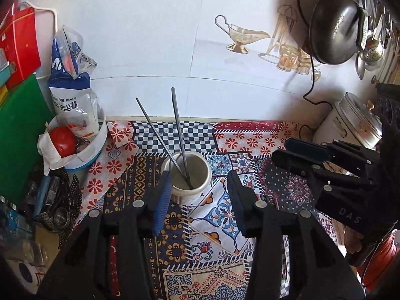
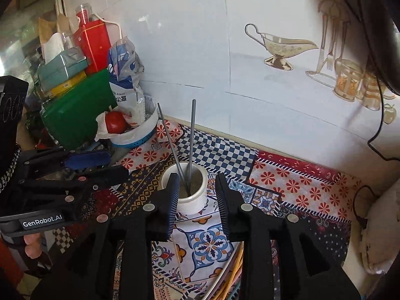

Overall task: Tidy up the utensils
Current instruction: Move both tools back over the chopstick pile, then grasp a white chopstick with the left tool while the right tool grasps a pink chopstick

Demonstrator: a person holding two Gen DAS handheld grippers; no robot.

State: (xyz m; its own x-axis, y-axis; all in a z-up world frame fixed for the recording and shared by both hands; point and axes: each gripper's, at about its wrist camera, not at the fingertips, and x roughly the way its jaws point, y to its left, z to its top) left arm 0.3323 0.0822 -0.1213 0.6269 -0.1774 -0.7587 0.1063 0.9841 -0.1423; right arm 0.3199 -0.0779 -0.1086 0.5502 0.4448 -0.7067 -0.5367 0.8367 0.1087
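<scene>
A white ceramic cup [image 1: 200, 187] [image 2: 192, 205] stands on the patterned cloth [image 1: 215, 225] near the tiled wall. Two thin metal chopsticks [image 1: 160, 135] [image 2: 191, 137] stand in it, leaning apart towards the wall. My left gripper [image 1: 198, 177] is open just short of the cup, with nothing between its fingers. My right gripper [image 2: 197, 177] is also open in front of the cup and holds nothing. Each gripper shows in the other's view: the right gripper [image 1: 282, 150] at the right, the left gripper [image 2: 116, 163] at the left, held by a hand.
At the left a white bowl [image 1: 97, 147] holds a tomato [image 1: 63, 141] and a plastic bag, beside a green box [image 2: 77, 110] and a red tin [image 2: 93, 47]. A dark wok [image 1: 335, 25] hangs top right above a white lidded canister [image 1: 350, 120]. Yellow sticks [image 2: 232, 275] lie near the cloth's front.
</scene>
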